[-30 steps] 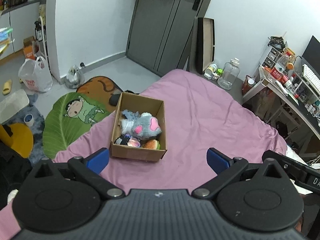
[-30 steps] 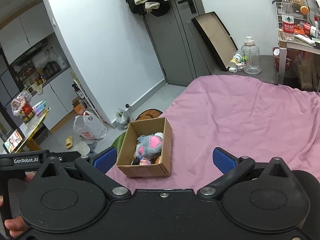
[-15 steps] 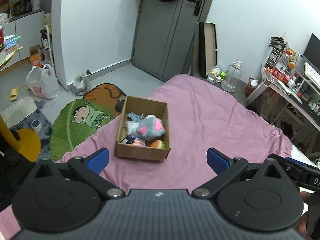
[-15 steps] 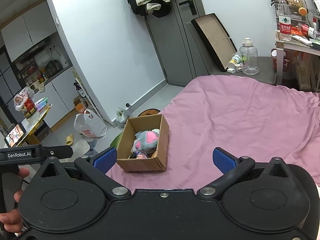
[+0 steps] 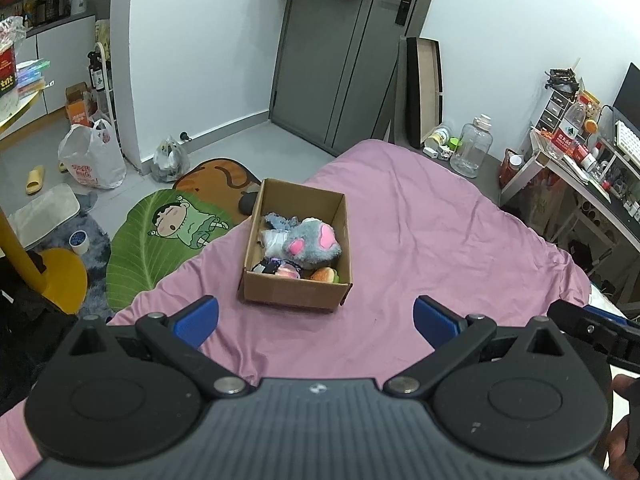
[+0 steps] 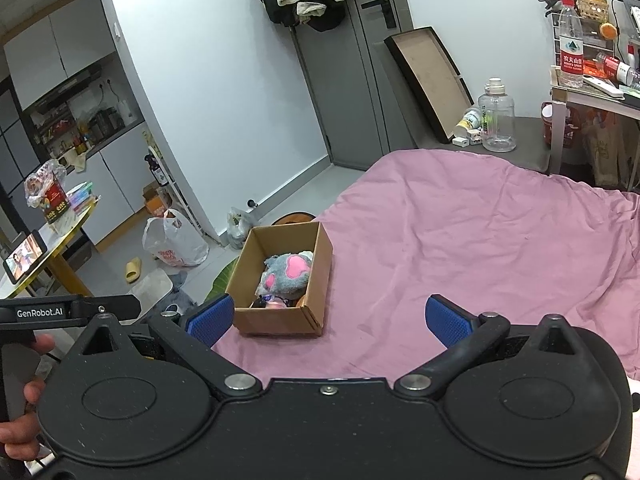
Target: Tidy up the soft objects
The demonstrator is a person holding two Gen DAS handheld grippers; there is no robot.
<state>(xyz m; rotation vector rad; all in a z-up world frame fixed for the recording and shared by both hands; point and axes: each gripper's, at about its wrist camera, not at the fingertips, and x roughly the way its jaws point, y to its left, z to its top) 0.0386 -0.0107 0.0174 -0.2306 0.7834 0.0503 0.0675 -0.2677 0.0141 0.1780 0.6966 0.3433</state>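
Both tools wide apart, empty; toy-filled cardboard box (image 5: 296, 288) ahead, apart.

Pink bed (image 5: 432, 240) – cardboard box (image 5: 296, 294) on it

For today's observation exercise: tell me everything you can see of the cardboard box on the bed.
The cardboard box is plain brown, rectangular and open-topped, sitting upright on the pink bedsheet near the bed's edge. Inside lie a grey plush toy with pink patches and smaller soft toys, including a burger-shaped one. Neither claw touches it.
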